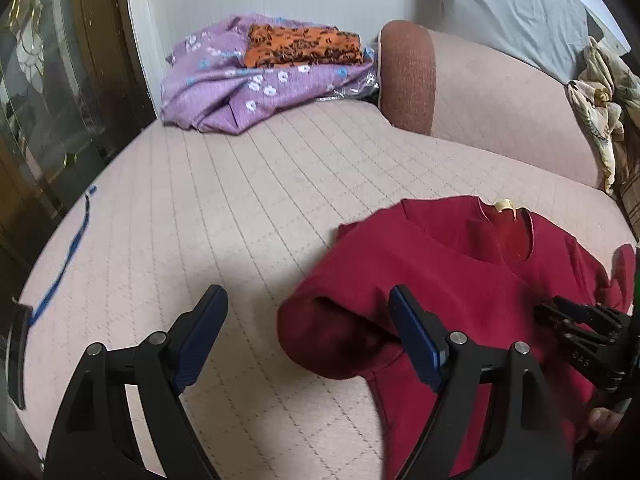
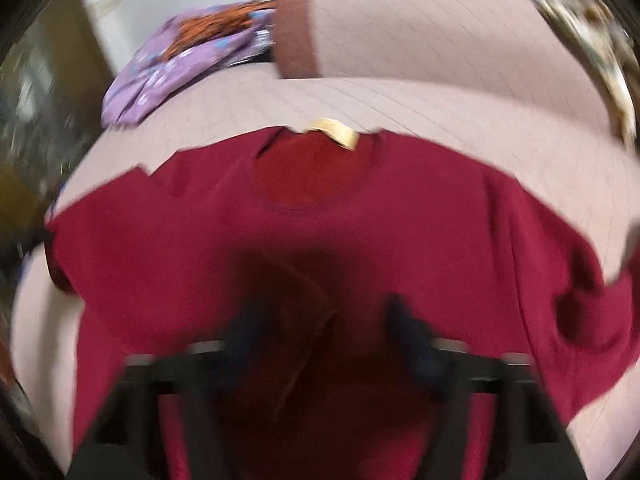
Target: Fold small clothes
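A dark red T-shirt [image 1: 440,272] [image 2: 400,220] lies spread on the quilted pink bed [image 1: 240,200] [image 2: 440,104], neck hole and yellow label [image 1: 505,205] [image 2: 336,130] at the far end. My left gripper [image 1: 308,312] is open over the shirt's left sleeve, with nothing held. One finger is over bare bedding, the other over the red cloth. My right gripper [image 2: 328,320] [image 1: 560,314] is blurred, low over the shirt's middle. Its fingers stand apart with a raised fold of red cloth between them.
A purple flowered garment [image 1: 224,88] with a folded orange-and-black cloth [image 1: 304,46] on top lies at the bed's far end. A pink and brown bolster [image 1: 480,92] runs along the right. A blue cord [image 1: 68,256] lies near the left edge, beside a glass-fronted cabinet [image 1: 48,100].
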`<state>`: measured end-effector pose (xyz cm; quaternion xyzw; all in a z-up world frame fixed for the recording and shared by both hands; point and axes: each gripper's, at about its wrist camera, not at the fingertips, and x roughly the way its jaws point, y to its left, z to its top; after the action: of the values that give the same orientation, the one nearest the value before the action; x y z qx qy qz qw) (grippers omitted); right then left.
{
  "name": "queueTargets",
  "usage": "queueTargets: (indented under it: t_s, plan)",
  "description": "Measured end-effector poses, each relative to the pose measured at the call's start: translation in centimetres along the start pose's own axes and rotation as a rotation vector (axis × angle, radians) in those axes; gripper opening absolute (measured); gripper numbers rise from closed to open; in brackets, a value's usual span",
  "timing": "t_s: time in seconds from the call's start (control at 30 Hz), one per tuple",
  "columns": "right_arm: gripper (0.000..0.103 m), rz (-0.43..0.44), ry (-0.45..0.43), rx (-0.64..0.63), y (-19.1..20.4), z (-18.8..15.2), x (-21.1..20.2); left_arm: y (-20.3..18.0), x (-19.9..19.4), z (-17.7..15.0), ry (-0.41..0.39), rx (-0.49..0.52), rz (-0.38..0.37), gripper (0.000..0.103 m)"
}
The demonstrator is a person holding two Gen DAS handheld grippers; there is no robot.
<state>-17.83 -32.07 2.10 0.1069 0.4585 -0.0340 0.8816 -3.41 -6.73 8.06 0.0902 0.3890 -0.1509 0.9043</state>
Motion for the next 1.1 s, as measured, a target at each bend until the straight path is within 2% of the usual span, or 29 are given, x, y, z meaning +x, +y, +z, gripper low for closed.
queueTargets:
  t_s: [0.03, 0.07, 0.13, 0.2, 0.3, 0.37, 0.47, 0.6, 0.7, 0.73, 0.77, 0.83, 0.97, 1.03, 1.1]
  plan:
    - [0.018, 0.005, -0.004, -0.020, 0.3, 0.1, -0.1, 0.1, -0.1, 0.1, -0.012, -0.002, 0.009, 0.083]
    - [0.006, 0.007, -0.001, -0.034, 0.6, 0.2, -0.4, 0.5, -0.1, 0.2, -0.022, -0.012, 0.012, 0.083]
    - [0.006, 0.026, -0.021, -0.040, 0.4, 0.8, -1.8, 1.3, -0.5, 0.5, -0.044, -0.051, 0.001, 0.083]
    - [0.006, 0.027, -0.087, -0.031, -0.3, 1.8, -4.4, 2.4, -1.0, 0.7, -0.070, -0.111, -0.025, 0.083]
    - [0.006, -0.058, -0.186, -0.036, -2.2, 3.7, -8.1, 2.8, -1.0, 0.8, -0.076, -0.145, -0.046, 0.083]
    - [0.006, -0.124, -0.208, -0.025, -3.9, 4.6, -9.0, 2.3, -0.6, 0.7, -0.059, -0.134, -0.055, 0.083]
    - [0.006, -0.205, -0.179, 0.025, -7.3, 5.1, -8.2, 0.8, 0.1, 0.3, -0.024, -0.099, -0.085, 0.083]
    - [0.007, -0.251, -0.065, 0.075, -10.6, 4.0, -4.5, -1.8, 1.1, -0.2, 0.014, -0.021, -0.091, 0.083]
    - [0.015, -0.243, 0.020, 0.108, -11.6, 2.9, -1.4, -3.3, 2.7, -0.6, 0.050, 0.028, -0.054, 0.083]
    - [0.024, -0.226, 0.047, 0.137, -12.1, 2.5, -1.0, -3.5, 3.1, -0.7, 0.061, 0.034, -0.045, 0.083]
    - [0.039, -0.211, 0.050, 0.161, -12.5, 2.5, -1.1, -3.7, 3.8, -0.8, 0.079, 0.041, -0.032, 0.083]
    - [0.053, -0.184, 0.004, 0.216, -13.0, 2.1, -2.6, -3.9, 4.8, -1.0, 0.107, 0.052, 0.008, 0.083]
    - [0.054, -0.122, -0.085, 0.194, -11.9, 1.8, -5.9, -3.4, 6.2, -1.3, 0.134, 0.043, 0.061, 0.083]
    - [0.052, -0.087, -0.057, 0.121, -10.2, 1.6, -5.4, -3.2, 6.6, -1.4, 0.143, 0.031, 0.064, 0.083]
    - [0.051, -0.112, -0.008, 0.056, -9.2, 1.1, -3.7, -3.3, 6.8, -1.5, 0.146, 0.029, 0.068, 0.083]
